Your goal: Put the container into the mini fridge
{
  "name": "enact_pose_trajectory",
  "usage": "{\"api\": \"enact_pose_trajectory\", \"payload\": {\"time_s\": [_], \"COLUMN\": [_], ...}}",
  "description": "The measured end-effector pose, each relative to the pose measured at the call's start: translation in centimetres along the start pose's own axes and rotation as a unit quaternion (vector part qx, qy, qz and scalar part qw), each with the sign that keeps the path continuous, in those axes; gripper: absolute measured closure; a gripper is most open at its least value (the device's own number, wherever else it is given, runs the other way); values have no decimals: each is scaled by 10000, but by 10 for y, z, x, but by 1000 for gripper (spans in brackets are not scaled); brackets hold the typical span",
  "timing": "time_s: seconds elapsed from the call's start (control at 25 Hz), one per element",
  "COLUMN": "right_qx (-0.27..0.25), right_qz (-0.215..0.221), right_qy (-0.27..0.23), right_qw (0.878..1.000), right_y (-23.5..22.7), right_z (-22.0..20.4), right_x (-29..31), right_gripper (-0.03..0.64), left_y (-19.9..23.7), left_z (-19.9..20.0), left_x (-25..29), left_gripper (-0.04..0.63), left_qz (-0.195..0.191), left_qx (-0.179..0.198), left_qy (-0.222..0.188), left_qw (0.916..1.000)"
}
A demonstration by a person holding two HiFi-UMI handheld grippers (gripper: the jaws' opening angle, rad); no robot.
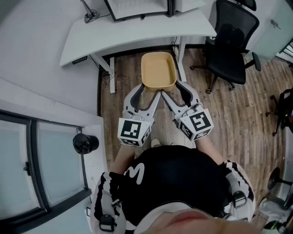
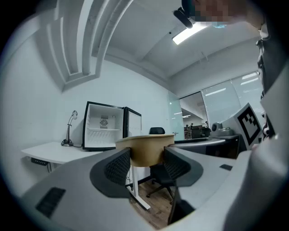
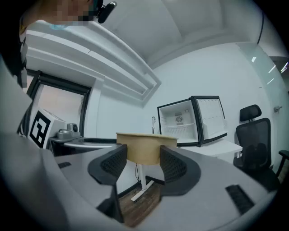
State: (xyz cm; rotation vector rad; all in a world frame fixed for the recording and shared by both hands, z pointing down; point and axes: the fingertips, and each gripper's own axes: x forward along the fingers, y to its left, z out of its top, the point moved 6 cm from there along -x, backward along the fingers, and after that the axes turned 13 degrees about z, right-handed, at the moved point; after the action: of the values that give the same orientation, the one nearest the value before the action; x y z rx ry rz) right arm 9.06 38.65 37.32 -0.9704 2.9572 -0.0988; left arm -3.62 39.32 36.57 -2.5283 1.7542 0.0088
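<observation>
A tan, tub-shaped container point(image 1: 158, 69) hangs in the air over the wooden floor, carried by both grippers at its near edge. My left gripper point(image 1: 149, 90) holds the near left part and my right gripper point(image 1: 174, 91) the near right part. In the left gripper view the container point(image 2: 145, 149) sits between the dark ribbed pads point(image 2: 118, 167), and in the right gripper view the container point(image 3: 145, 148) does the same. The mini fridge point(image 2: 104, 131) stands on the white desk ahead with its door point(image 2: 133, 122) swung open. From the right, the mini fridge point(image 3: 180, 122) shows white shelves inside.
The white desk point(image 1: 137, 34) spans the far side, and the fridge top point(image 1: 137, 7) shows at its back. A desk lamp point(image 2: 70, 128) stands left of the fridge. A black office chair point(image 1: 231, 45) stands at the right. A black round object point(image 1: 85, 143) rests on a ledge at the left.
</observation>
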Motion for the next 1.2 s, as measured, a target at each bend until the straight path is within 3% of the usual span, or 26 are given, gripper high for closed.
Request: {"api": "enact_pose_trajectory", "payload": {"time_s": [0.6,1.2], "right_qx": [-70,-486], "right_qz": [-80,-214], "right_qy": [-112,-110], "right_qw": [9999,9985], "right_y": [10,15], "right_z": [5,9], "right_x": [19,45], "right_gripper": [379,379], "left_y": [22,48], "left_z": [2,2], "left_x": [-4,2], "left_gripper": [357,359], "left_qz": [-58,-160], "left_qx": [-24,-64], "left_qy": [-2,-105], "left_qw": [10000,9998]}}
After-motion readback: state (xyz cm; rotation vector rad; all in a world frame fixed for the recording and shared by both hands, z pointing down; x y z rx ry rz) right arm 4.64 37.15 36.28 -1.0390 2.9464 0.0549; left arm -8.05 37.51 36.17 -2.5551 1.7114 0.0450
